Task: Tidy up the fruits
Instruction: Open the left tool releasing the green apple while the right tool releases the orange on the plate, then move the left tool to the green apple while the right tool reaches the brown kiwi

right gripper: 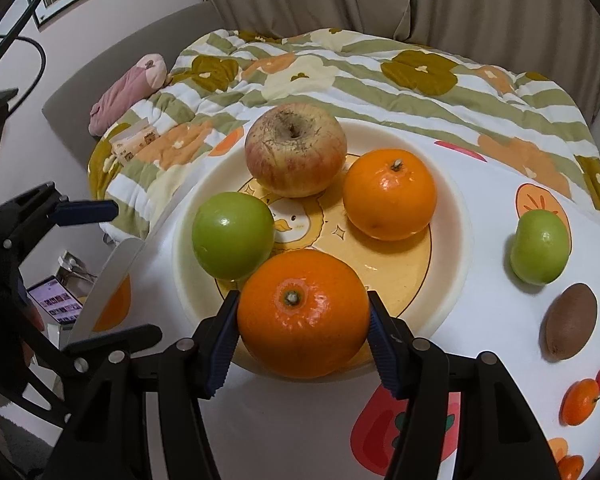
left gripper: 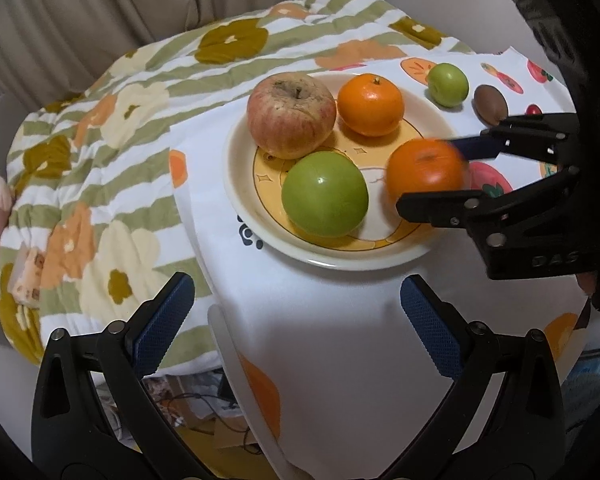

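**A:** From the left wrist camera we see beige curtains behind a round table (left gripper: 340,320) under a white cloth printed with fruit, and a flowered quilt (left gripper: 100,160) bunched on the far side. What sits on the table?

**B:** A cream plate (left gripper: 240,200) with a yellow centre. On it we count a wrinkled red apple (left gripper: 291,115), an orange (left gripper: 370,105) beside it and a green apple (left gripper: 325,194) in front. A second orange (left gripper: 425,169), blurred, is over the plate's right side between the fingers of the right gripper (left gripper: 440,172), which reaches in from the right. Off the plate, on the cloth beyond, lie a small green apple (left gripper: 447,84) and a kiwi (left gripper: 491,105).

**A:** And the left gripper (left gripper: 296,320)?

**B:** Its blue-padded fingers stand wide apart over bare cloth, holding nothing. We judge it is waiting out of the way.

**A:** Turning to the right wrist camera, what changes?

**B:** The same curtains and quilt fill the background. The second orange (right gripper: 303,314) sits stem up between the right gripper (right gripper: 300,340) pads at the plate's (right gripper: 456,240) near rim, touching the green apple (right gripper: 233,236). The pads hug both sides; whether they press or have just let go, we cannot tell. We judge it is being set down here to gather the fruit together. The small green apple (right gripper: 540,246) and kiwi (right gripper: 571,326) lie on the cloth to the right, not yet collected.
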A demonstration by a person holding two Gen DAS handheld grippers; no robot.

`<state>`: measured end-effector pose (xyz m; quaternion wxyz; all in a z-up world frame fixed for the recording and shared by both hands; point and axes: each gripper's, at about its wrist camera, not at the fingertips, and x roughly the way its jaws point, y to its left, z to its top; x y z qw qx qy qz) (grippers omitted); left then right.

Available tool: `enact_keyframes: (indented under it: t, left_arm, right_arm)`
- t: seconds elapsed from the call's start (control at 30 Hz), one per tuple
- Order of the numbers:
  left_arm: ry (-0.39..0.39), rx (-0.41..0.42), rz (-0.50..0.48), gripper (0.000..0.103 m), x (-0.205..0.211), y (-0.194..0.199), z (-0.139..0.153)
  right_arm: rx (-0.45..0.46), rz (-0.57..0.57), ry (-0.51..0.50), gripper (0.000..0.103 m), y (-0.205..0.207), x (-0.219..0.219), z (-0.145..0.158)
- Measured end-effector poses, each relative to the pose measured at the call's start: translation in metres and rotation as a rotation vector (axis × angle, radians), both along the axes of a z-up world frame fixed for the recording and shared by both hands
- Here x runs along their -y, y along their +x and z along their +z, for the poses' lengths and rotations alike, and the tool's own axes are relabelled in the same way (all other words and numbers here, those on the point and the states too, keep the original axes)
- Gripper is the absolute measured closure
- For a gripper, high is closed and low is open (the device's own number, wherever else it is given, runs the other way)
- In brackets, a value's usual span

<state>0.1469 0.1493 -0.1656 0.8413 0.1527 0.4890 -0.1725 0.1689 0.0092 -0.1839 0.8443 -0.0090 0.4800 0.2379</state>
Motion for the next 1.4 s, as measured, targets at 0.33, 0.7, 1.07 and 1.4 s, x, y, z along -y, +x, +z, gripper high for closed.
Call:
enact_keyframes:
  t: [0.33,0.7,1.07,1.4]
  left_arm:
    - [0.008,0.022,0.032,0.0,0.001,-0.008,0.018]
    - [-0.016,0.076,0.123,0.0,0.014,-0.014,0.054]
    - [-0.032,0.105,0.153,0.0,0.069,-0.012,0.072]
    - [-0.039,0.088,0.21,0.0,0.133,0.02,0.061]
  right_arm:
    - [0.077,-0.046,0.03,0.0,-0.014,0.019,0.021]
    - [0.154,-0.077,-0.016,0.0,-0.04,0.054,0.065]
    - [0.198,-0.059,-0.129,0.0,-0.051,0.118,0.085]
    - [0.218,-0.009,-0.157,0.0,-0.029,0.183,0.071]
